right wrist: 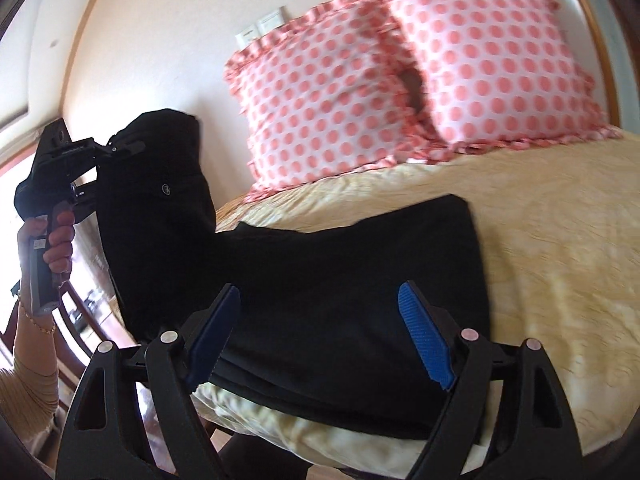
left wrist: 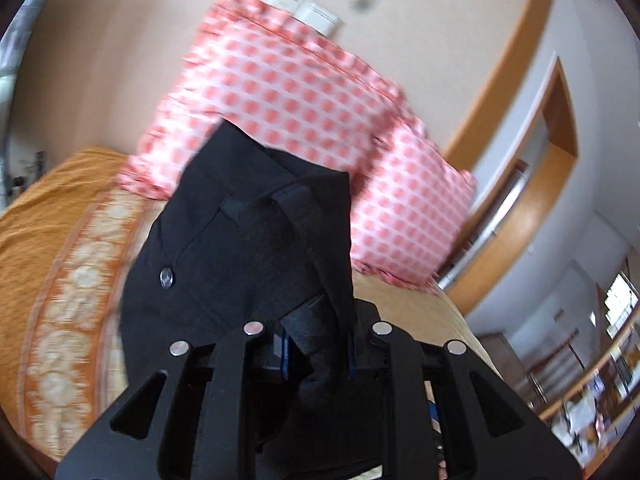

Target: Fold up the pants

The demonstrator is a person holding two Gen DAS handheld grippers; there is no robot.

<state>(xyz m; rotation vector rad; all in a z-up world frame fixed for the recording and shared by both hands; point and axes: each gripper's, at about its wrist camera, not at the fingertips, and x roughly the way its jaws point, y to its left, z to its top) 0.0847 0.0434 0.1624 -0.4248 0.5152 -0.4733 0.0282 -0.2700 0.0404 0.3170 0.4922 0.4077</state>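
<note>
Black pants [right wrist: 320,280] lie folded on the yellow bedspread [right wrist: 560,260], with the waist end lifted up at the left. My left gripper [left wrist: 316,344] is shut on the waistband [left wrist: 248,248], where a belt loop and a metal button [left wrist: 167,278] show. The right wrist view shows this gripper [right wrist: 120,146] holding the waist end in the air. My right gripper [right wrist: 320,320] is open, its blue pads [right wrist: 426,340] spread above the flat part of the pants near the bed's front edge, holding nothing.
Two pink polka-dot pillows [right wrist: 400,92] lean against the wall at the head of the bed. An orange patterned bed cover [left wrist: 60,260] shows at the left in the left wrist view. A wooden door frame [left wrist: 560,140] and shelves stand at the right.
</note>
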